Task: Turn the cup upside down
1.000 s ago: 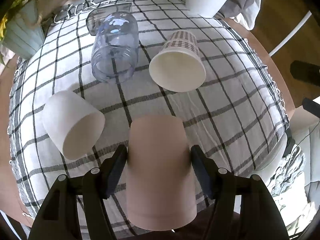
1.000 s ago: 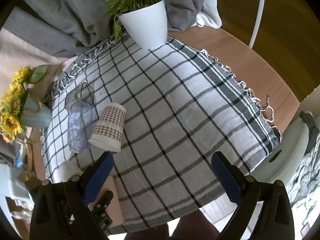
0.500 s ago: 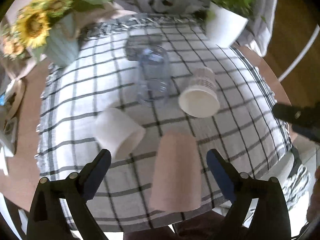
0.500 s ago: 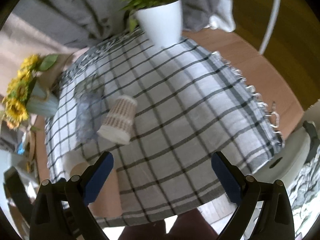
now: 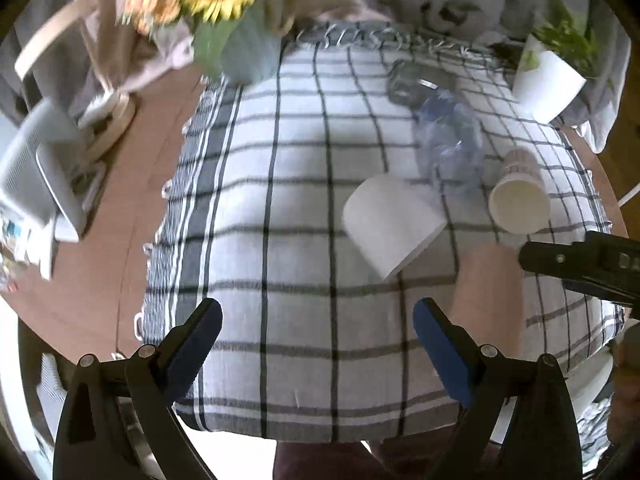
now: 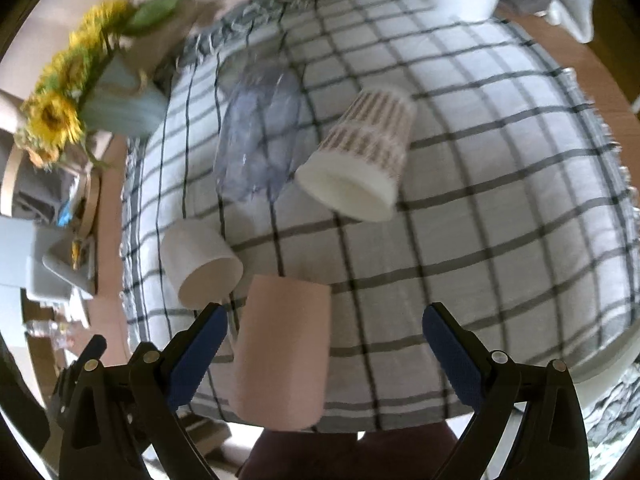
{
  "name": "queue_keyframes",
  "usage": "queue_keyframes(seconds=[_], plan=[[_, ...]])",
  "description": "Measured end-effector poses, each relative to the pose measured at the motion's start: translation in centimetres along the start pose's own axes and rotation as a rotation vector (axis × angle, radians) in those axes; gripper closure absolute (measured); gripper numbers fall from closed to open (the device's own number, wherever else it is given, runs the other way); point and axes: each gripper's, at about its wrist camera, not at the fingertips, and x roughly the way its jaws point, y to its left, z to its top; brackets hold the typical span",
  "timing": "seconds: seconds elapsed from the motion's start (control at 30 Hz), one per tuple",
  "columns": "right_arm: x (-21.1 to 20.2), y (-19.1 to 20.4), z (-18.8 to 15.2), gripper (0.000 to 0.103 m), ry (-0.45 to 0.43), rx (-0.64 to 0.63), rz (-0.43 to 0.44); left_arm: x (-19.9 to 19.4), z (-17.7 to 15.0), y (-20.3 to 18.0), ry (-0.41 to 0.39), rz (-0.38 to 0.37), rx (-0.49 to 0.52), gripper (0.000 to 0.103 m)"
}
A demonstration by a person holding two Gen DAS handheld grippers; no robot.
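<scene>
A pink cup (image 6: 282, 350) stands upside down near the front edge of the checked tablecloth (image 6: 480, 184); in the left wrist view the pink cup (image 5: 490, 300) is at the right. A white cup (image 5: 390, 226), a patterned paper cup (image 6: 360, 160) and a clear plastic cup (image 6: 256, 140) lie on their sides behind it. My left gripper (image 5: 318, 334) is open and empty, to the left of the pink cup. My right gripper (image 6: 324, 334) is open and empty; the pink cup sits between its fingers, near the left one. It also shows in the left wrist view (image 5: 580, 264).
A blue vase of sunflowers (image 5: 248, 40) stands at the cloth's far left corner and a white plant pot (image 5: 548, 80) at the far right. A white box (image 5: 44, 168) and other clutter sit on the wooden table (image 5: 132, 200) to the left.
My left gripper let go of the pink cup, opened wide and drew back to the left. My right gripper moved down and left toward the pink cup.
</scene>
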Motion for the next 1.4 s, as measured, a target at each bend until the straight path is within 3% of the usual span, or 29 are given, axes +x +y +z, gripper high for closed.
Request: queue_keyframes(seconds=[0.33,0.37,0.43,0.5,0.63,0.77,0.97,1.17,1.4], plan=[[5.5,1.4,0.7,0.018,0.139,0.028,0.012,1.6,-0.3,2.3,0.035,-0.001,-0.041,0.005],[5.9,1.4,0.8,0.02,0.145,0.031,0.007,1.7,-0.3,2.4,0.036,-0.001,-0.041,0.005],[6.5,1.3,1.0,0.037,0.158,0.042,0.026,1.8,-0.2,2.6,0.039,-0.003,-0.043,0.006],[6.5,1.2,0.9,0.038,0.165,0.048,0.06,1.7,-0.2,2.8,0.031,-0.002,-0.047,0.006],[4.6,1.9,0.6,0.038,0.104,0.014,0.025,1.3,0.0,2.8,0.013,0.002,-0.049,0.006],[0.9,3.2,0.5,0.038,-0.041,-0.061,-0.012,1.1,0.2,2.8,0.002,0.001,-0.05,0.006],[-0.4,4.8,0.5,0.039,-0.158,-0.16,-0.118,1.3,-0.1,2.3,0.003,0.016,-0.036,0.006],[0.2,6.2,0.1,0.039,-0.191,-0.249,-0.167,1.4,-0.2,2.6,0.004,0.011,-0.051,0.006],[1.4,7.4,0.0,0.038,-0.17,-0.299,-0.18,1.4,-0.3,3.3,0.004,0.032,-0.081,0.006]])
